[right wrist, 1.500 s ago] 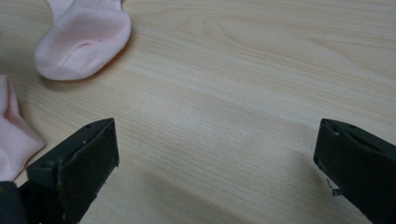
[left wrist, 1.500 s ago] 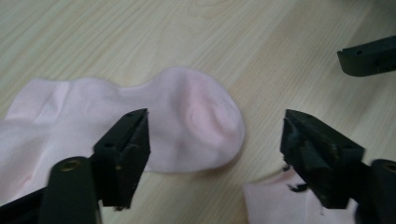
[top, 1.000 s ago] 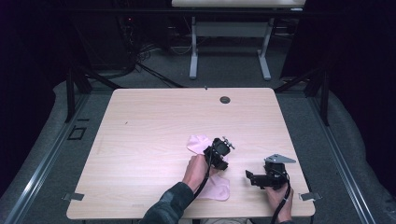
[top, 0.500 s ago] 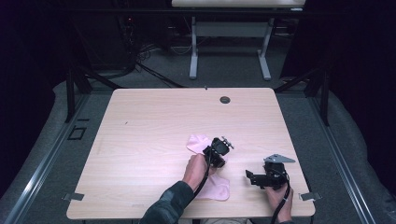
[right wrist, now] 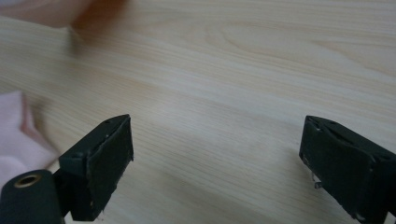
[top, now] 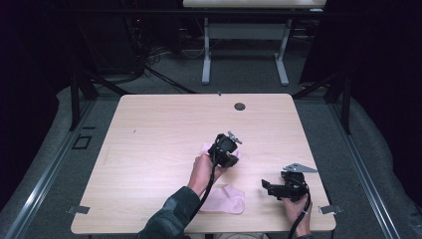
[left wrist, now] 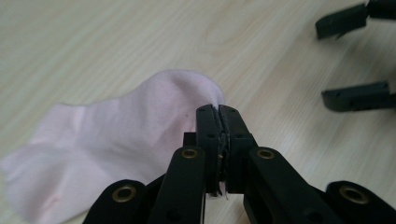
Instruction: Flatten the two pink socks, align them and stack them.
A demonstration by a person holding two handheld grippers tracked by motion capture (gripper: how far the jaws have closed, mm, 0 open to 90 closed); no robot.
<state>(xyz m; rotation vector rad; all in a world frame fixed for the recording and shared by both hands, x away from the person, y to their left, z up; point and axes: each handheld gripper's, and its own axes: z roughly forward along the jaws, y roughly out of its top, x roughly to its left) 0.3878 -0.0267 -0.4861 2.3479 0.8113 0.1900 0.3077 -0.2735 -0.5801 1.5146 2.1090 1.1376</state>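
A pale pink sock (left wrist: 116, 135) lies on the wooden table (top: 164, 129). My left gripper (left wrist: 218, 110) is shut on the sock's edge, and fabric shows pinched between the jaws. From above, the left gripper (top: 226, 155) sits near the table's middle, with pink sock fabric (top: 205, 148) beside it and more (top: 228, 200) by the forearm near the front edge. I cannot tell if that is one sock or two. My right gripper (top: 267, 188) rests open at the front right, jaws pointing left. Bare wood lies between the jaws of the right gripper (right wrist: 217, 128), with a pink sock corner (right wrist: 14, 144) at left.
A small dark round grommet (top: 240, 106) sits near the table's far edge. Metal brackets (top: 78, 209) stick out at the front corners. A second table's legs (top: 206, 55) stand on the grey floor beyond. The table's left half is bare wood.
My left gripper has shifted slightly left and away from the person, pulling the sock's edge along. The right gripper has stayed in place.
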